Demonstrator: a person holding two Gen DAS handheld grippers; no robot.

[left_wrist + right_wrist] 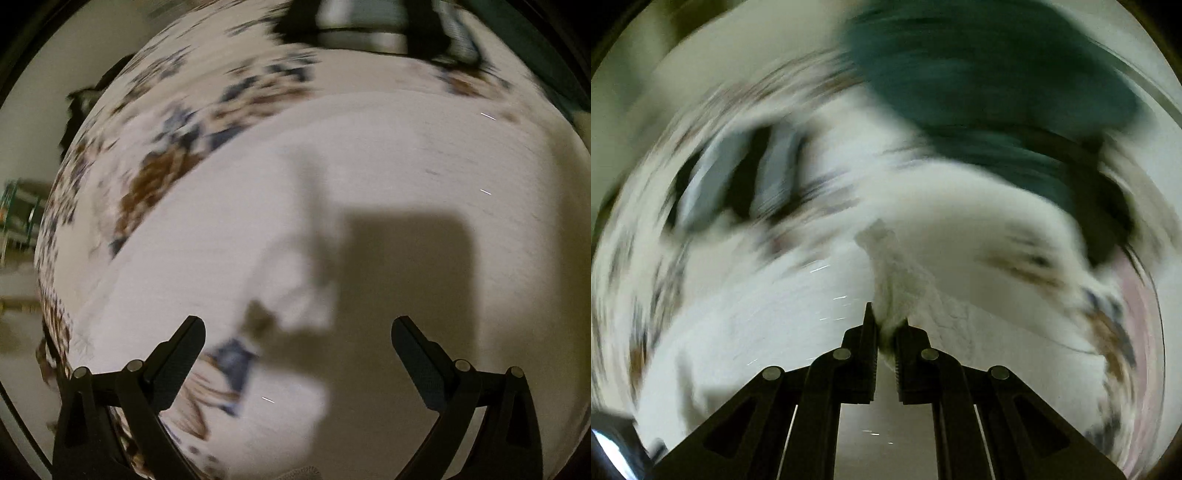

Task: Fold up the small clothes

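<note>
Two claws at work: right claw [885, 325] pinched tight on a bunched edge of white cloth [905, 284], left claw [297, 332] spread wide, empty, above the white garment [369, 155] on the patterned bedspread [155, 177]. Best kept taut, carried over squarely. Too blurred to name the garment; edges, dark green item [979, 92] unclear.

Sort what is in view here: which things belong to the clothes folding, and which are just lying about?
In the job:
- white cloth, pinched in the shut jaws of the right gripper
- left gripper, jaws wide open, nothing between them
- white garment spread flat

Lying about:
- patterned bedcover underneath
- dark green fabric, too blurred to identify
</note>
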